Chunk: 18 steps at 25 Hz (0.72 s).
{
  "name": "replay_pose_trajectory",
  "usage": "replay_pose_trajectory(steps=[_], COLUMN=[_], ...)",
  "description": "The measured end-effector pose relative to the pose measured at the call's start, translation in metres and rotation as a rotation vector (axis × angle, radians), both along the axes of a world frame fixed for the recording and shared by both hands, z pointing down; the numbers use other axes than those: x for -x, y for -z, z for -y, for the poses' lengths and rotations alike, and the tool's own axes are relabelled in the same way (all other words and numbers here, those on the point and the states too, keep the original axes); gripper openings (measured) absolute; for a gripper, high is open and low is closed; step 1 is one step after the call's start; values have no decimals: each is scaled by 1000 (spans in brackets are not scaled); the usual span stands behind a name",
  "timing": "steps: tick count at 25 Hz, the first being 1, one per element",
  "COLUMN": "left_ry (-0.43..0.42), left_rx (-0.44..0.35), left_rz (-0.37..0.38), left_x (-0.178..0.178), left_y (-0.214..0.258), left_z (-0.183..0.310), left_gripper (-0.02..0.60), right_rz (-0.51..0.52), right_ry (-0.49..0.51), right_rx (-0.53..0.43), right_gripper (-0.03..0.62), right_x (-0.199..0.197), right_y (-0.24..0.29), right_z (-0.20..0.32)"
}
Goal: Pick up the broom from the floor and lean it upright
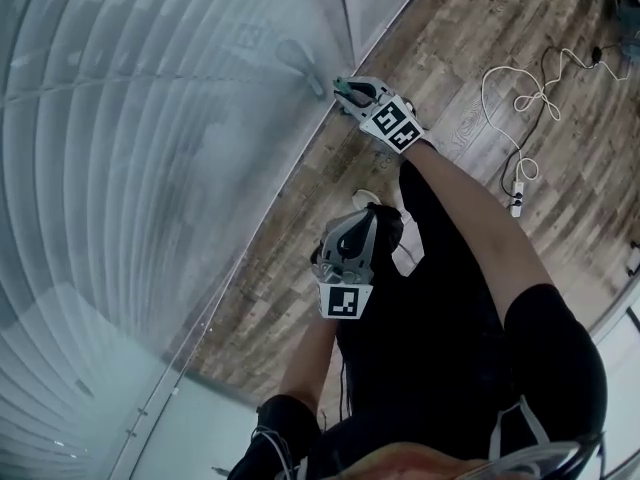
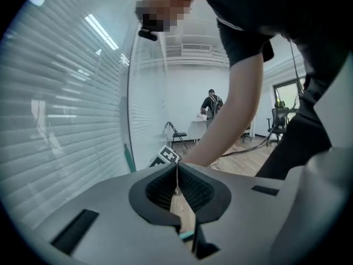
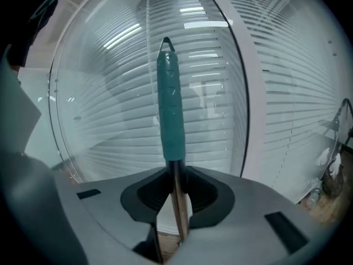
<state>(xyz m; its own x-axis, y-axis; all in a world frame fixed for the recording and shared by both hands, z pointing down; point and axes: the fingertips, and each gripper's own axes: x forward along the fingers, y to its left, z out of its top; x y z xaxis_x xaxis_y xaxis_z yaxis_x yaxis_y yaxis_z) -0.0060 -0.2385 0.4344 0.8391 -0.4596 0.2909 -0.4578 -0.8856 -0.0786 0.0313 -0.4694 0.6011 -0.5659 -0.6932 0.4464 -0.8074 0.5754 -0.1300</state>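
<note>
Glass wall (image 3: 83, 120) behind broom (image 3: 168, 104) in right tongs (image 3: 175, 195)

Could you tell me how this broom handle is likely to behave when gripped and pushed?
The broom handle looks stiff: it runs straight out of the right claw. Its shiny metal shaft is thin, so it may twist in the grip. Being round, it would probably slide along the smooth glass wall.
</note>
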Motion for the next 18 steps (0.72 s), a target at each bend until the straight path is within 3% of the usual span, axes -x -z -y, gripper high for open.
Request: replay_pose_trajectory(steps=[2, 5, 10, 14, 18], left_ry=[-24, -37, -35, 22, 93], left_rx=[-36, -16, 20, 54, 116], left_rz=[4, -28, -65, -125, -162], left_x=[-7, -13, -17, -9, 0], left_y=[3, 5, 9, 11, 8], left_z=[4, 9, 8, 18, 33], left_gripper=[20, 20, 20, 20, 20], right_rz=[19, 54, 200, 166, 152], right_ry=[-11, -49, -117, -157, -174], right_rx=[-1, -2, 63, 53, 46], right_gripper=[83, 83, 92, 97, 141], right_x=[-2, -10, -19, -29, -32], right_y=[-1, -6, -6, -6, -9], right_z=[11, 21, 38, 48, 45])
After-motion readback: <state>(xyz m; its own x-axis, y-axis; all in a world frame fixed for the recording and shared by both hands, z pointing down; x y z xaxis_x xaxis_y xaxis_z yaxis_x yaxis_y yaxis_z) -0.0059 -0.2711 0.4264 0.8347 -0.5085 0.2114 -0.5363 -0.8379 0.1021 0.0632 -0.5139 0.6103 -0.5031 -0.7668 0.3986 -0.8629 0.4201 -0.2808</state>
